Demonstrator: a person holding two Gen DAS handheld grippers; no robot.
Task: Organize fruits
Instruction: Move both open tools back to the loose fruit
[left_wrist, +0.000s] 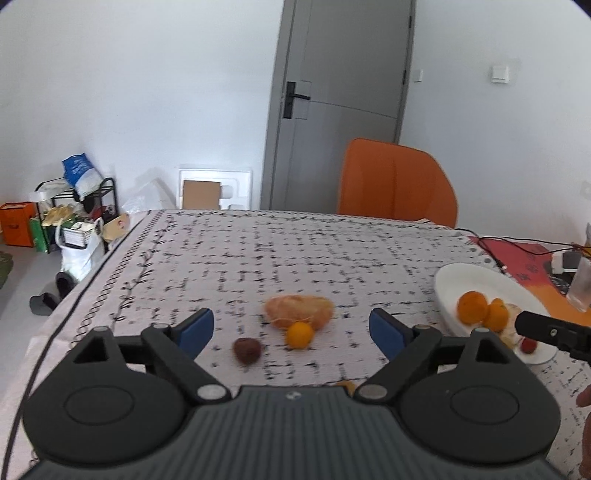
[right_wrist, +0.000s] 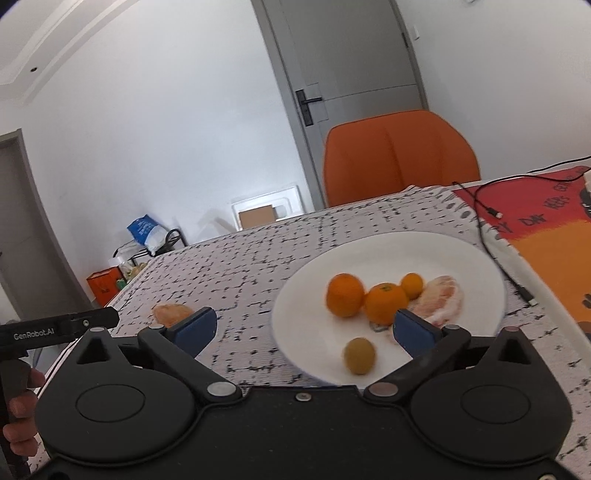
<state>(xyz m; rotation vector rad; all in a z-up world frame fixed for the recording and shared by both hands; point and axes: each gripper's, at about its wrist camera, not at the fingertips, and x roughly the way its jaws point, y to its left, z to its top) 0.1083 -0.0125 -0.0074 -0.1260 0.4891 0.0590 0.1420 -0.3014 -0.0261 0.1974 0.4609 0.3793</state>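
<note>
My left gripper (left_wrist: 291, 328) is open and empty above the tablecloth. Just ahead of it lie a peeled pomelo piece (left_wrist: 299, 310), a small orange (left_wrist: 300, 335) and a dark brown fruit (left_wrist: 246, 350). My right gripper (right_wrist: 304, 328) is open and empty over the near rim of the white plate (right_wrist: 461, 254). The plate holds two oranges (right_wrist: 345, 294) (right_wrist: 386, 302), a small orange (right_wrist: 412, 285), a pomelo segment (right_wrist: 441, 297) and a yellow-green fruit (right_wrist: 359, 355). The plate also shows in the left wrist view (left_wrist: 476, 277), with a red fruit (left_wrist: 528, 345) on it.
An orange chair (left_wrist: 397, 181) stands at the table's far side. A black cable (right_wrist: 495, 236) and a red-orange mat (right_wrist: 546, 236) lie right of the plate. A glass (left_wrist: 581, 288) stands at the far right. The table's left edge (left_wrist: 92, 291) drops to a cluttered floor.
</note>
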